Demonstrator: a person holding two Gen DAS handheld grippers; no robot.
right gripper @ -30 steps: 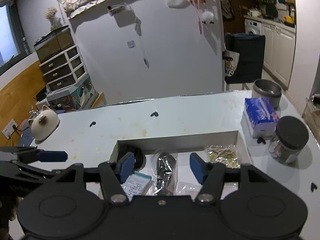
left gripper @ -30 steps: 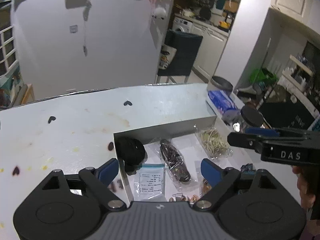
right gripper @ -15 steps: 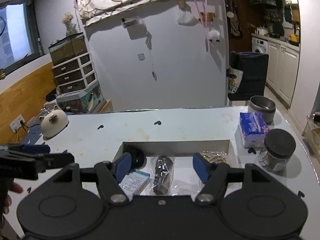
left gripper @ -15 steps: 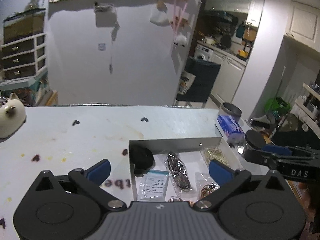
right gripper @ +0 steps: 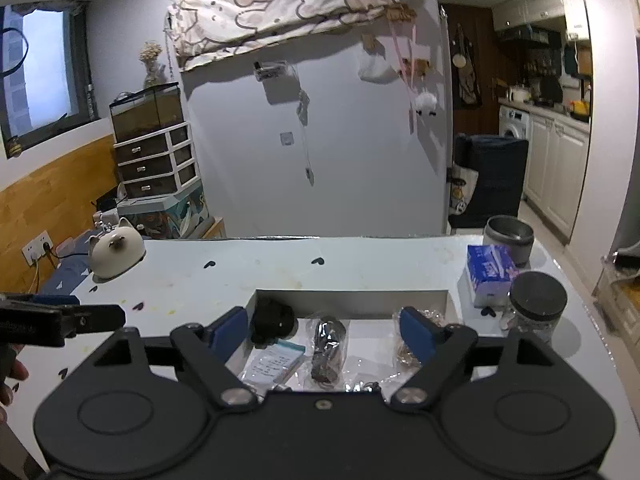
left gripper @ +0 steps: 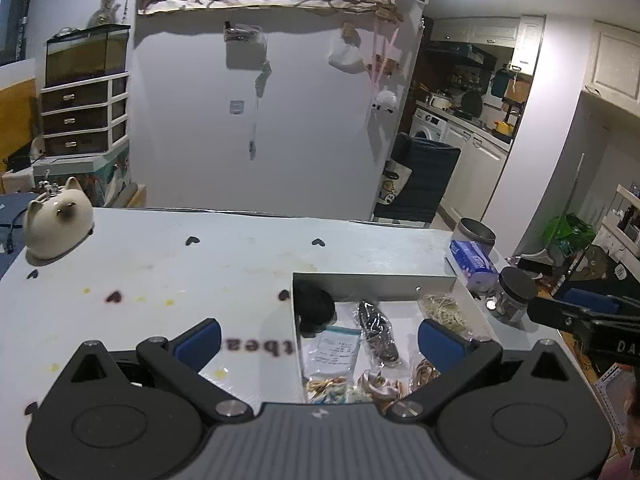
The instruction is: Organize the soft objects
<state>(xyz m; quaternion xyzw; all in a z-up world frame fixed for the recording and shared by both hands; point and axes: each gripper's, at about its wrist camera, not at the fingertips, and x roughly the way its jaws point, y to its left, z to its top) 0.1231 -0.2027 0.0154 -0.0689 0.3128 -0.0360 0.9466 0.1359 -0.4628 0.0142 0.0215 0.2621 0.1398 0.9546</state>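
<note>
Both grippers have risen and tipped back since a second ago, so you now see more wall and less table. Your left gripper and right gripper both hover with blue pads spread wide and nothing between them.

The soft things lie in the shallow white open tray: a black fuzzy bundle in the far left corner, a clear bag of dark items mid-tray, a clear bag of tan rubber bands at far right, and satin scrunchies along the near edge.

Whether sorting is under way or finished, these views don't settle. If you reach in, descend squarely over one item, keep clear of the tray wall, and pinch fabric, not neighbouring plastic.
</note>
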